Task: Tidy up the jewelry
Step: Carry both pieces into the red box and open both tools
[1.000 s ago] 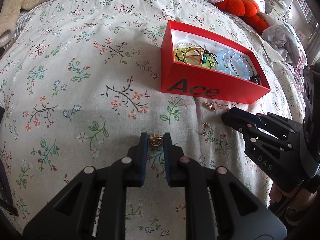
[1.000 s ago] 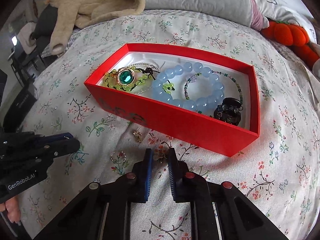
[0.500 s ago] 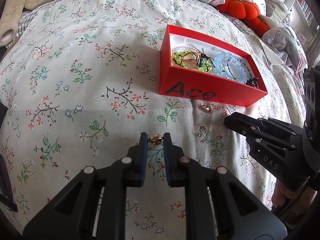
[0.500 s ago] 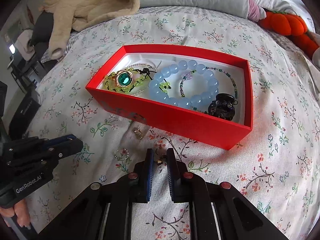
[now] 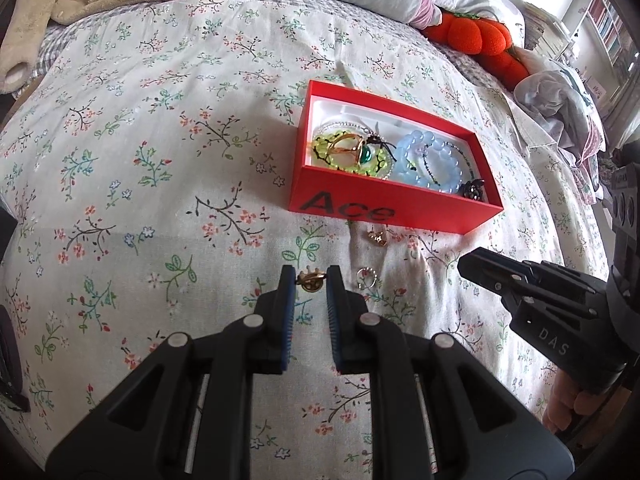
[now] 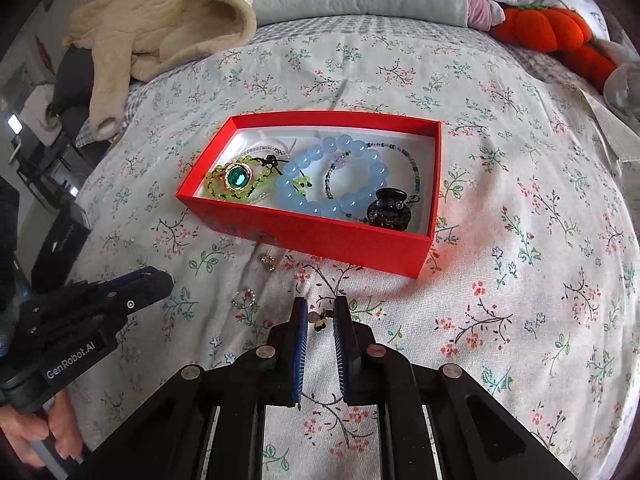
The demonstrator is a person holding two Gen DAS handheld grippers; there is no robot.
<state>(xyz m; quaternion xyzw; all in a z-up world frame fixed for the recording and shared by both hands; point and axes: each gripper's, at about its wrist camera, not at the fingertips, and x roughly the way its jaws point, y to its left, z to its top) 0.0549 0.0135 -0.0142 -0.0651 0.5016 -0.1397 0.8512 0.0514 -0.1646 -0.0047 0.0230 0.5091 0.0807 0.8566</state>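
Red box sits open on the bed, ahead of both tools, long axis running left-near to right-far in the left wrist view. It already holds a green bracelet with a gold ring, a blue bead bracelet, a thin bead string and a black hair clip.

Left tool is clenched on a small gold earring, pinched at the very tips and clear of the bedspread. Box lies up and to the right of it; its near long wall, the one with black lettering, faces this tool.

Right tool is clenched on another small earring, also held at the tips; too small to tell more. Box is straight ahead, slightly left, with the near long wall square across its path. My read: the right tool is nearer and has the shorter, straighter line over the wall; the left has to travel diagonally right.

Two loose pieces remain on the bed between tools and box: a gold earring just beside the near wall, and a small silver ring nearer the tools, close by the right side of the left tool.

Judgement: both carries go forward over the near wall, then release. Free floor inside looks to be at the left end behind the green bracelet and along the far wall. Risk: tip-only grips on tiny pieces, so a slip drops them into busy floral print where they're hard to spot.
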